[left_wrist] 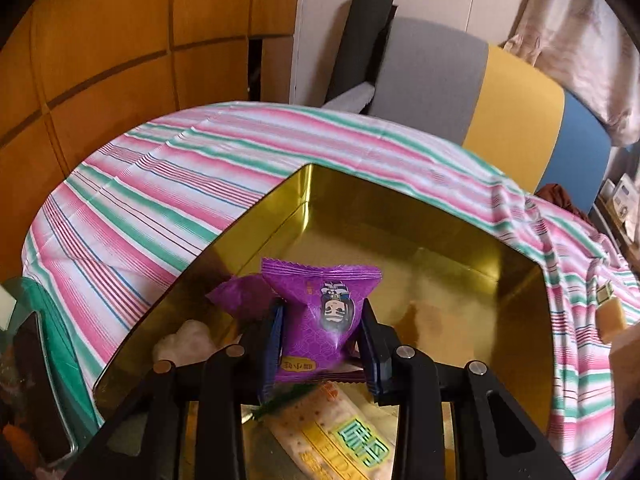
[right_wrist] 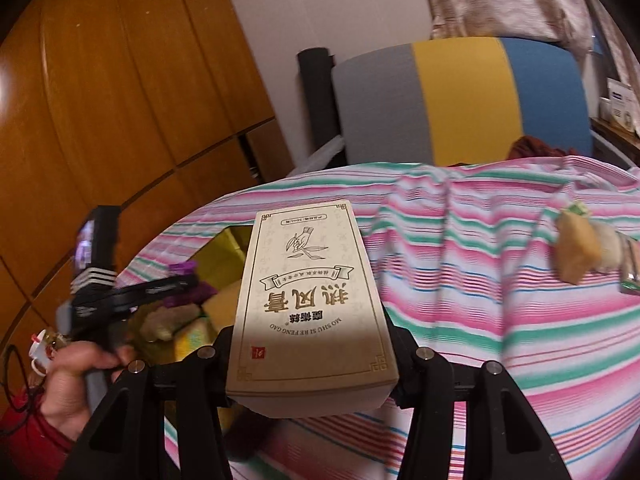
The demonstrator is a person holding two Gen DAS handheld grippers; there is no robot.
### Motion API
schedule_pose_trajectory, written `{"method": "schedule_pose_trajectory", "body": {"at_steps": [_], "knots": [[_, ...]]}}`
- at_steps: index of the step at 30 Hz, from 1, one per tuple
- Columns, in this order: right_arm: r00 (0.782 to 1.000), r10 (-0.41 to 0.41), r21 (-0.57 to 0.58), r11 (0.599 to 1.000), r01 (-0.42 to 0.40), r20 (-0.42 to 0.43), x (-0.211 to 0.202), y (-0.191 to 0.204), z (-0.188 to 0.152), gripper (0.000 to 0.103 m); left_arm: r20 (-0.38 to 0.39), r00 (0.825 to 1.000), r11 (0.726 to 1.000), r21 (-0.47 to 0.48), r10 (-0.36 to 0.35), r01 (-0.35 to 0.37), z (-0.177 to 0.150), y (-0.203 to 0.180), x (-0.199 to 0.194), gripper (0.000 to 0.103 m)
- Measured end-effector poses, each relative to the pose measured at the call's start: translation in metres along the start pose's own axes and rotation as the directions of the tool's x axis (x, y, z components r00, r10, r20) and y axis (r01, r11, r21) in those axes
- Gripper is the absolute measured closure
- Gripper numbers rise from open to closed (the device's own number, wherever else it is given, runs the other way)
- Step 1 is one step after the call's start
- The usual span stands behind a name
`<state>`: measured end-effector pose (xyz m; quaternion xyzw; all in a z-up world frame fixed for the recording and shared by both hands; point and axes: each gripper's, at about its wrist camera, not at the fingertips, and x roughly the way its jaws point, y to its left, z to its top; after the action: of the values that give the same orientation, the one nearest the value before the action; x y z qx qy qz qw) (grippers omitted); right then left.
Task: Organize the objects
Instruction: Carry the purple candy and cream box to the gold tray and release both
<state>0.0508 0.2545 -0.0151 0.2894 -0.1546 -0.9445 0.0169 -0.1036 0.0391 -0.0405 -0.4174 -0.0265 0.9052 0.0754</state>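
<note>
While we hold the purple snack packet (left_wrist: 324, 316) over the gold tin (left_wrist: 400, 216), our left gripper (left_wrist: 320, 320) has its two fingers squeezed in on the packet's sides, one on each side. Another purple packet (left_wrist: 240, 296) sits just left of the fingers, down in the tin. A white lumpy sweet (left_wrist: 184, 340) lies below it, and a cracker pack (left_wrist: 332, 432) lies under the fingers.

Our right gripper (right_wrist: 312, 344) holds a tall cream box (right_wrist: 308, 296) with gold writing. Its fingers press on the two long sides near the box's bottom end, and the box sticks out far past the fingertips. It hangs above the striped cloth (right_wrist: 480, 320), with the tin off to the left of the fingers.

We think the packet goes in first. We should lower it to a bare spot ahead of the fingers, then open them slowly so it does not flip. The box is long, so we should lay it flat along a tin wall. A yellow wrapped treat (right_wrist: 576, 248) waits far right of the fingers.
</note>
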Motion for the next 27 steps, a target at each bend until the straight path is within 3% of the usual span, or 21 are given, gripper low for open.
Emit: {"method": "schedule_pose_trajectory", "body": {"at_steps": [10,12,14,16,20,27], "knots": [[0.999,0.036,-0.01,0.999,-0.036,-0.038,0.022,0.024,0.0,0.05,-0.033,0.999,1.0,0.02,-0.002,0.003,-0.003,-0.01,0.008,0.066],[0.998,0.038,-0.005,0.999,-0.039,-0.041,0.026,0.024,0.0,0.05,-0.033,0.999,1.0,0.011,0.007,-0.006,-0.004,-0.009,0.008,0.059],[0.998,0.038,-0.003,0.999,-0.038,-0.042,0.026,0.024,-0.001,0.05,-0.026,1.0,1.0,-0.005,0.003,-0.003,-0.005,-0.006,0.004,0.038],[0.998,0.035,0.0,0.999,-0.035,-0.05,0.028,0.022,-0.002,0.05,-0.005,1.0,1.0,-0.024,0.014,-0.014,-0.006,-0.003,-0.002,0.026],[0.996,0.037,0.029,0.999,-0.035,-0.077,0.035,0.018,-0.005,0.05,0.026,0.998,0.998,-0.037,0.057,-0.056,-0.018,0.002,-0.017,0.018],[0.994,0.023,0.035,0.999,-0.019,-0.109,0.053,0.022,0.0,0.05,0.024,0.997,0.996,-0.06,0.067,-0.065,-0.044,0.011,-0.037,0.017]]}}
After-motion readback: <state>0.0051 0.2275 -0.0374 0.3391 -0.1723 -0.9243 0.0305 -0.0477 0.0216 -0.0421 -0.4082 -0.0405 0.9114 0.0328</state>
